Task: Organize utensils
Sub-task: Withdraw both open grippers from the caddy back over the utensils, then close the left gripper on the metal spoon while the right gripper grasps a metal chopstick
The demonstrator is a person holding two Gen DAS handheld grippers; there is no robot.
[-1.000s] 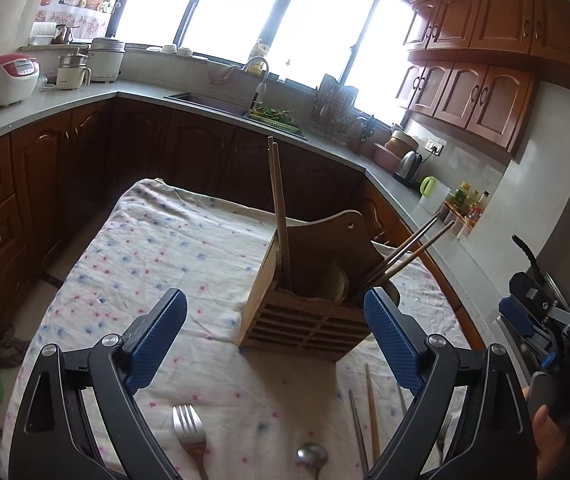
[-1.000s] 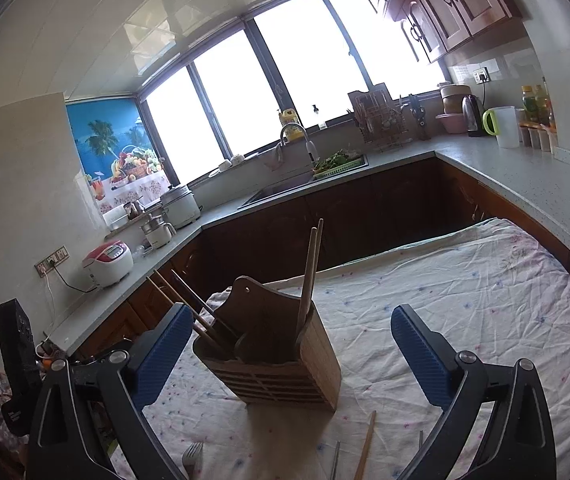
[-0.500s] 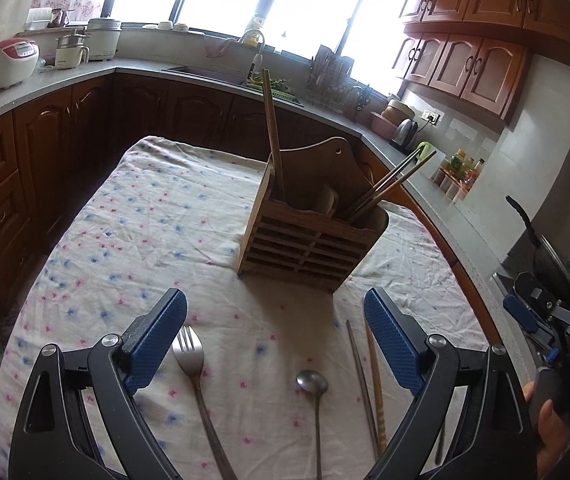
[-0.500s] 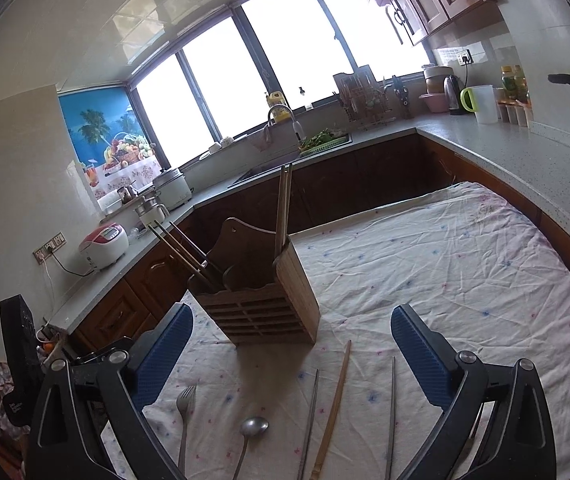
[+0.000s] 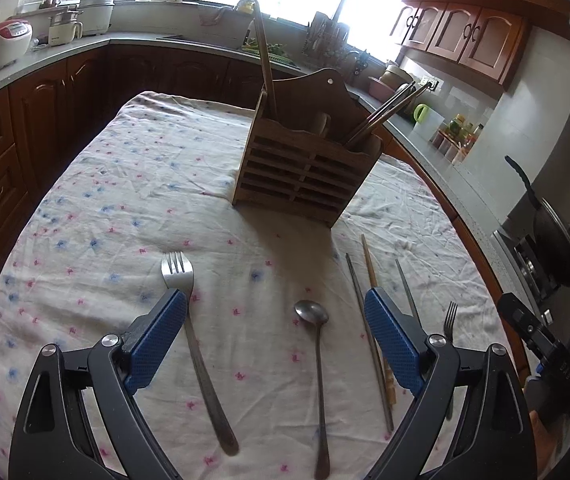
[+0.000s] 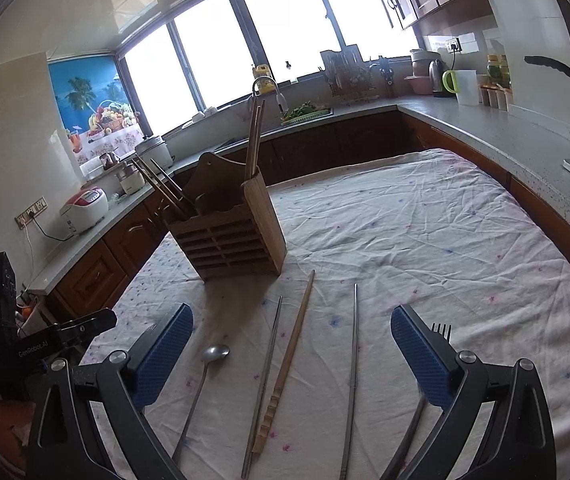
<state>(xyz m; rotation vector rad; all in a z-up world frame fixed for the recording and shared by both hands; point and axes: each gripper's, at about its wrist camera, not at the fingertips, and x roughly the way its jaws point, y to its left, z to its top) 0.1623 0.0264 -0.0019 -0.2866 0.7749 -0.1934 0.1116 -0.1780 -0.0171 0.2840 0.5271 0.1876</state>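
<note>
- The left gripper (image 5: 275, 344) stood low in the centre of the left wrist frame, its blue pads (image 5: 157, 342) far apart and nothing between them that they pressed.
- A large fork (image 5: 193, 336) lay on the flowered tablecloth (image 5: 125, 184), its tines just above the left pad and its handle running down toward the bottom of the frame.
- A long-handled spoon (image 5: 317, 360) lay in the middle of the frame, between the two pads but touching neither.
- At the right of the spoon lay a metal chopstick (image 5: 359, 300) and, just beside it, a wooden chopstick (image 5: 369, 260) (the right pad hid part of both).
- A second metal chopstick (image 5: 405, 288) and a smaller fork (image 5: 450, 316) lay further right, near the right pad.
- The wooden utensil holder (image 5: 305, 172) stood upright in the upper centre, well apart from the loose utensils, with chopsticks (image 5: 381, 116) leaning out of its right compartment and another pair (image 5: 265, 68) standing in its left one.
- The right gripper (image 6: 291, 354) was also spread wide and empty in the lower part of the right wrist frame.
- There, three chopsticks lay between its pads, and the spoon lay just beside the left pad.
</note>
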